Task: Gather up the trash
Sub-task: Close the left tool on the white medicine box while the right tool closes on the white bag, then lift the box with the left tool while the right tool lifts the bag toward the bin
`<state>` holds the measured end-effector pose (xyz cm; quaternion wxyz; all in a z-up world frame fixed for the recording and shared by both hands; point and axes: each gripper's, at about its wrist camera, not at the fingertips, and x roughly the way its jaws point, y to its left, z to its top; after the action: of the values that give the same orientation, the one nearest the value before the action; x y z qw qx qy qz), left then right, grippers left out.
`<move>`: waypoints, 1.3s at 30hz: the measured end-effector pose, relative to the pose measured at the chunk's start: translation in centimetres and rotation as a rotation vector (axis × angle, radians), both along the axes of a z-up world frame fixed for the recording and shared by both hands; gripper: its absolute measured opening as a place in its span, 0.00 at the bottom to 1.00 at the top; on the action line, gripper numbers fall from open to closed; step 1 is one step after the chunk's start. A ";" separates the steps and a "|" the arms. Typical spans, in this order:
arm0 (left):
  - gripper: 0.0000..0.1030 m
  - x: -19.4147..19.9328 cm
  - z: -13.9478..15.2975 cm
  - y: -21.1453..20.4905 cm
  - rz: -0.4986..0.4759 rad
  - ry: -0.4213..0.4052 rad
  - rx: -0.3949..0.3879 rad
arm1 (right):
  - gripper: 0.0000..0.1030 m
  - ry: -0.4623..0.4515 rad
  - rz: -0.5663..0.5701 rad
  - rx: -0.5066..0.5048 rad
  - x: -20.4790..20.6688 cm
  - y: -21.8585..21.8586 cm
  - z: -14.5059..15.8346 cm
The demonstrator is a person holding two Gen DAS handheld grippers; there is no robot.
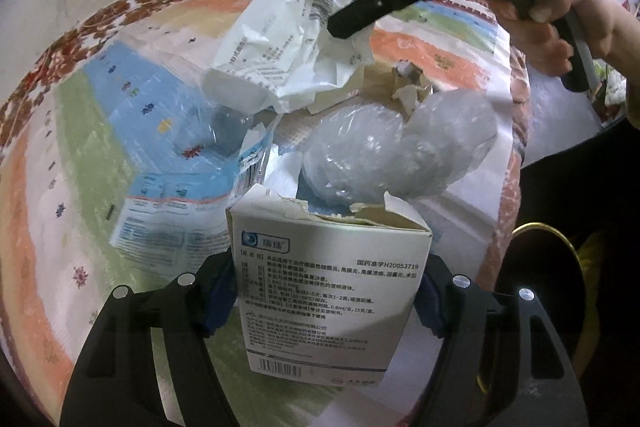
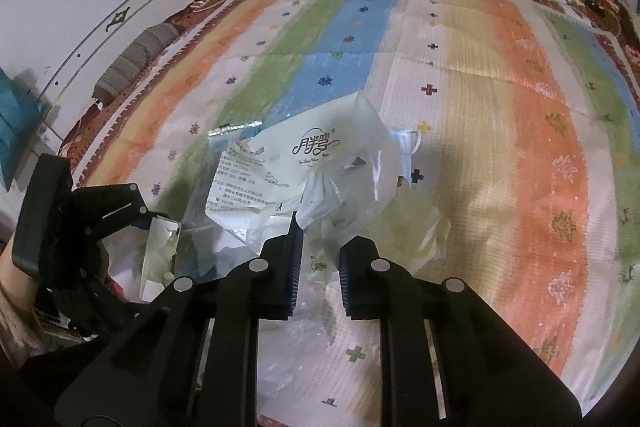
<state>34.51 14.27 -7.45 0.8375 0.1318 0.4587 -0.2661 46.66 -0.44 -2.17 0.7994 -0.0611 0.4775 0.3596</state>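
Left gripper [image 1: 326, 301] clamped the torn medicine box [image 1: 320, 291] near the bed's [image 2: 500, 107] edge. Right gripper [image 2: 318, 267], jaws narrow, pinched the white plastic bag [image 2: 340, 163] over the trash pile.

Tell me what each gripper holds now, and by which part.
The left gripper clamps the torn medicine box by its two sides. The right gripper pinches the white plastic wrapper at its crumpled near edge.
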 end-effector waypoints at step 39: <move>0.94 -4.3 -3.2 0.5 0.012 0.144 0.183 | 0.15 -0.002 0.034 -0.041 -2.1 -1.6 0.3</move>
<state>30.21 14.72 -10.67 0.7884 0.1854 0.5409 -0.2270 44.52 -2.01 -1.86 0.7923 -0.0858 0.4828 0.3630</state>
